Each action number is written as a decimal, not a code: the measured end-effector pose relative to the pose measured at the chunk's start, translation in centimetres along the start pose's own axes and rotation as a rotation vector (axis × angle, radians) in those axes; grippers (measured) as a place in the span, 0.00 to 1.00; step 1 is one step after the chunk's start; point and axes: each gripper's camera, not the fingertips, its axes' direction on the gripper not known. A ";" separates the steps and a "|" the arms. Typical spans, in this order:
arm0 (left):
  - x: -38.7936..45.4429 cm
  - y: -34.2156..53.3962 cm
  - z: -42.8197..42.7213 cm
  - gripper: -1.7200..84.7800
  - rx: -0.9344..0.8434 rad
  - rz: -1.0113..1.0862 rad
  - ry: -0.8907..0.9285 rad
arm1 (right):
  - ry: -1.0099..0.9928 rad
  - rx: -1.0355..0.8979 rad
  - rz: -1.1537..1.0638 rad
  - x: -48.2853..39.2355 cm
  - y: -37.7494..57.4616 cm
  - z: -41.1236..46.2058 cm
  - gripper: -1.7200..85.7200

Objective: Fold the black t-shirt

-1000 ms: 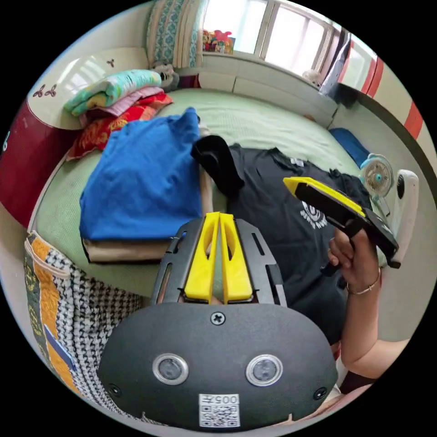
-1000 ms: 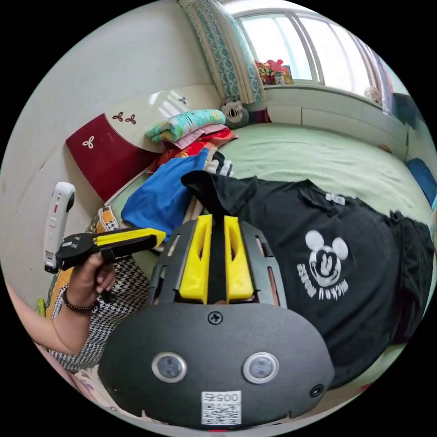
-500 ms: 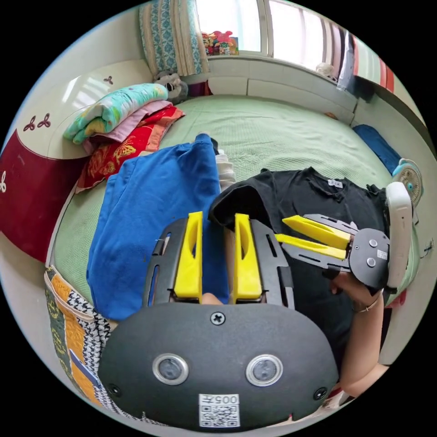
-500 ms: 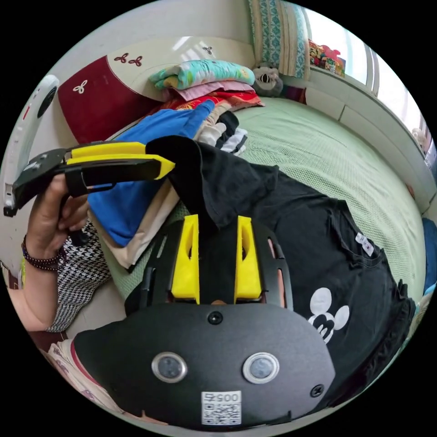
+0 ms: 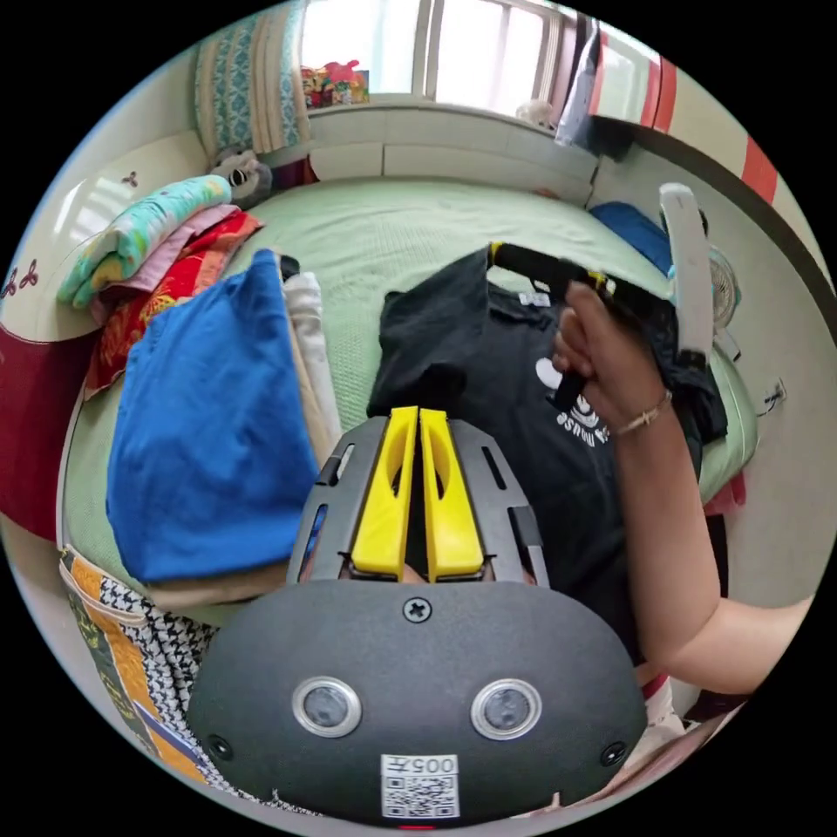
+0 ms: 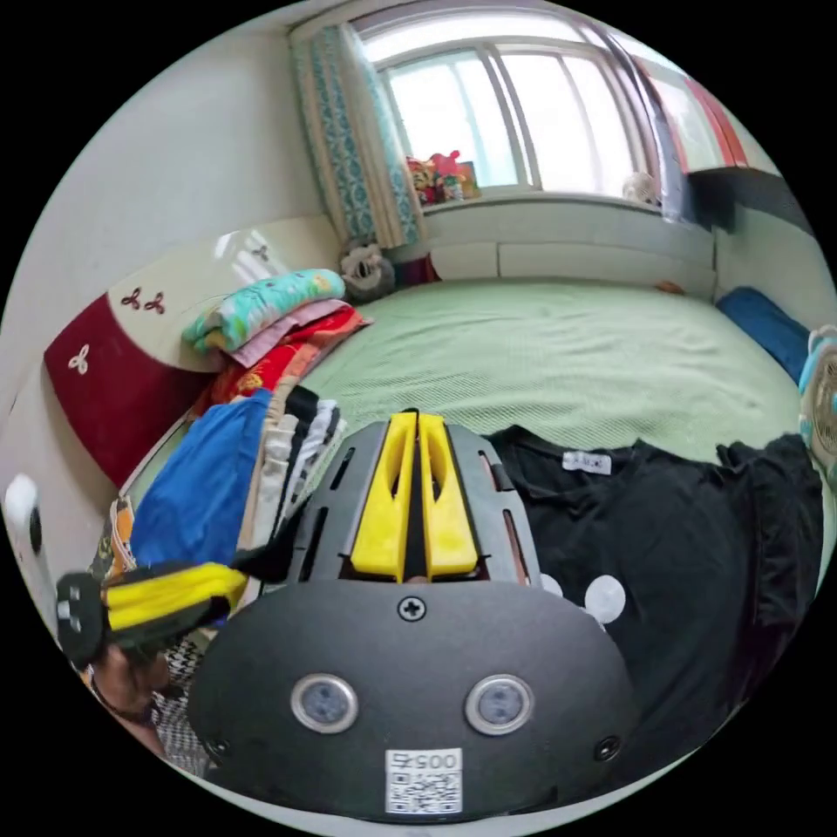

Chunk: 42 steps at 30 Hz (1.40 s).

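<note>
Black t-shirt, limp and light on the bed, best taken at hems; left gripper and right gripper fingers pinch its fabric.

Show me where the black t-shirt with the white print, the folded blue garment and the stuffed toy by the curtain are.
black t-shirt with the white print (image 6: 689,558), right gripper view, chest fabric.
folded blue garment (image 5: 209,436), left gripper view, top face.
stuffed toy (image 6: 366,266), right gripper view, its head.
</note>
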 end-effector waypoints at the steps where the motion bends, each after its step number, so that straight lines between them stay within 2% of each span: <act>1: 0.8 0.2 1.0 0.05 -0.044 0.007 -0.002 | 0.011 -0.054 0.035 1.4 0.0 0.9 0.02; 3: 1.4 0.7 2.3 0.05 -0.077 -0.002 0.022 | 0.013 -0.131 0.070 3.5 0.2 1.9 0.04; 5: 1.5 0.7 3.2 0.06 -0.092 -0.022 0.050 | 0.022 -0.118 0.150 6.0 0.5 1.3 0.06; 9: 0.9 -1.1 4.5 0.07 -0.081 -0.067 0.007 | -0.052 -0.109 0.149 7.7 0.5 0.2 0.10; 14: 0.1 -4.0 6.4 0.11 -0.068 -0.099 -0.007 | -0.046 -0.258 0.165 9.4 0.8 3.9 0.13; 18: 0.2 -5.9 9.0 0.11 -0.079 -0.103 0.027 | -0.072 -0.284 0.194 10.4 0.8 6.2 0.11; 21: 1.0 -6.6 11.3 0.10 -0.128 -0.077 0.042 | -0.089 -0.314 0.151 10.4 0.5 7.5 0.05; 23: 1.3 -6.7 12.7 0.09 -0.186 -0.077 0.007 | -0.015 -0.246 0.152 10.6 0.0 6.6 0.02; 26: 1.6 -6.4 13.1 0.08 -0.164 -0.074 0.008 | -0.009 -0.185 0.174 11.4 -0.6 5.7 0.02; 30: 2.0 -6.4 13.5 0.07 -0.193 -0.083 0.004 | 0.046 -0.274 0.206 12.3 -0.3 7.2 0.03; 36: 4.6 -7.8 12.9 0.09 -0.056 -0.036 0.107 | -0.034 -0.135 0.178 11.7 -0.3 1.9 0.09; 38: 5.5 -8.6 14.4 0.09 -0.078 -0.026 0.145 | -0.110 -0.201 0.151 11.0 0.6 2.1 0.10; 39: 6.1 -9.0 15.8 0.09 -0.150 -0.025 0.132 | -0.114 -0.232 0.150 10.9 0.9 2.6 0.10; 40: 6.6 -9.0 16.9 0.09 -0.209 -0.032 0.076 | -0.101 -0.305 0.148 10.7 1.3 4.0 0.09; 42: 7.0 -8.6 16.9 0.09 -0.198 -0.050 0.053 | -0.048 -0.423 0.137 10.5 2.0 6.3 0.08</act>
